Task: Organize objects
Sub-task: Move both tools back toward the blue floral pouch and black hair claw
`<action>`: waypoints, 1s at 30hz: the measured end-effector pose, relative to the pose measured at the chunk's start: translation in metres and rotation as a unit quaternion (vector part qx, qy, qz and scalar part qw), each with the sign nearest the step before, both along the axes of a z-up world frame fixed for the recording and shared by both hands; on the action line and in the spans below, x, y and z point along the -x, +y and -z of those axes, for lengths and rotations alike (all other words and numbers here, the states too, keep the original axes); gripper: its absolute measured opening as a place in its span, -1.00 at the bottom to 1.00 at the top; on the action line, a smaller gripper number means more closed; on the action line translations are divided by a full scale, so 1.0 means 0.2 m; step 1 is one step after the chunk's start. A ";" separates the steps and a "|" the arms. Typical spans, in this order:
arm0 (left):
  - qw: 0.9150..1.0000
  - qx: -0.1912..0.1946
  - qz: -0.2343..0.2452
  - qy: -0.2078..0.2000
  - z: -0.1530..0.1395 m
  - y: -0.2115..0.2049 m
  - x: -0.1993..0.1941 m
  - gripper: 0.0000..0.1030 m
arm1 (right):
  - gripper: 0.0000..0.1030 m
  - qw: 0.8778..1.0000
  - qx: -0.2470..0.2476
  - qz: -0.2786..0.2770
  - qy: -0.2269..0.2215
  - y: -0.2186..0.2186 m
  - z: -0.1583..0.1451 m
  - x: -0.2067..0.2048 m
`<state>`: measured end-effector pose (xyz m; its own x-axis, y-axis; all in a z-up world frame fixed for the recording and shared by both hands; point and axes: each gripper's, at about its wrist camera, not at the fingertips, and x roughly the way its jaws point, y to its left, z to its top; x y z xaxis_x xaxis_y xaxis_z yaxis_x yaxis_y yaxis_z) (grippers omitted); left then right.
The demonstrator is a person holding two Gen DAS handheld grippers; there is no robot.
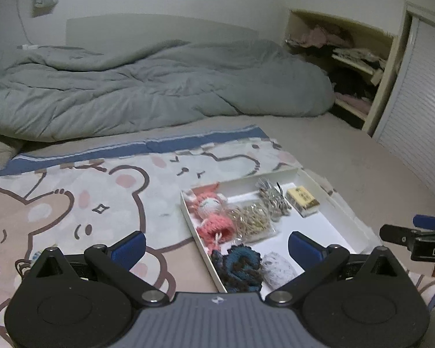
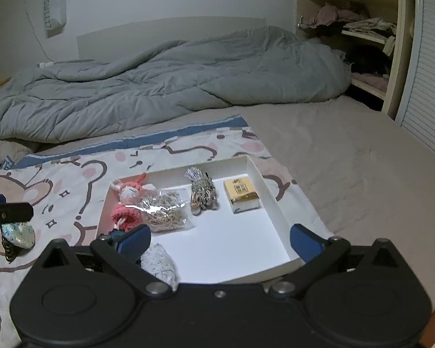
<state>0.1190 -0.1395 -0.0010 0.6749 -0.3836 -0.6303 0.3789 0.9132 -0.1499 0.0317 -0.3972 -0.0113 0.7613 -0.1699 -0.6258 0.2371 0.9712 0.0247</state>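
A white shallow box (image 1: 345, 214) (image 2: 264, 185) lies on a bear-print cloth (image 1: 72, 191) (image 2: 72, 179) on the bed. In it lie a pink knitted doll (image 1: 214, 217) (image 2: 127, 203), a bag of rubber bands (image 1: 252, 220) (image 2: 165, 211), a silvery bundle (image 1: 272, 200) (image 2: 203, 191), a yellow packet (image 1: 303, 200) (image 2: 242, 194), a blue-brown knitted piece (image 1: 240, 266) and a grey fuzzy pouch (image 1: 278, 269) (image 2: 159, 264). My left gripper (image 1: 217, 246) is open and empty over the box's near left corner. My right gripper (image 2: 220, 240) is open and empty over the box's near edge.
A small patterned pouch (image 2: 17, 233) and a dark clip (image 2: 10, 250) lie on the cloth left of the box. A grey duvet (image 1: 148, 87) (image 2: 165, 81) is bunched at the back. Shelves (image 1: 351, 66) (image 2: 362, 34) with clothes stand at the right.
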 end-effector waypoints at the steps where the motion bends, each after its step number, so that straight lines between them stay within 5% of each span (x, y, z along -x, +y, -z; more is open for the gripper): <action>1: 1.000 0.005 -0.002 -0.001 -0.01 0.02 0.00 1.00 | 1.00 1.000 -0.001 0.000 -0.001 0.00 -0.01 0.00; 13: 0.998 -0.004 -0.053 -0.019 -0.02 0.28 0.01 1.00 | 1.00 0.999 0.000 -0.041 -0.018 0.22 -0.08 -0.11; 30: 0.988 -0.019 -0.153 -0.026 0.01 0.87 -0.03 1.00 | 1.00 0.987 0.006 -0.162 -0.017 0.82 -0.04 -0.41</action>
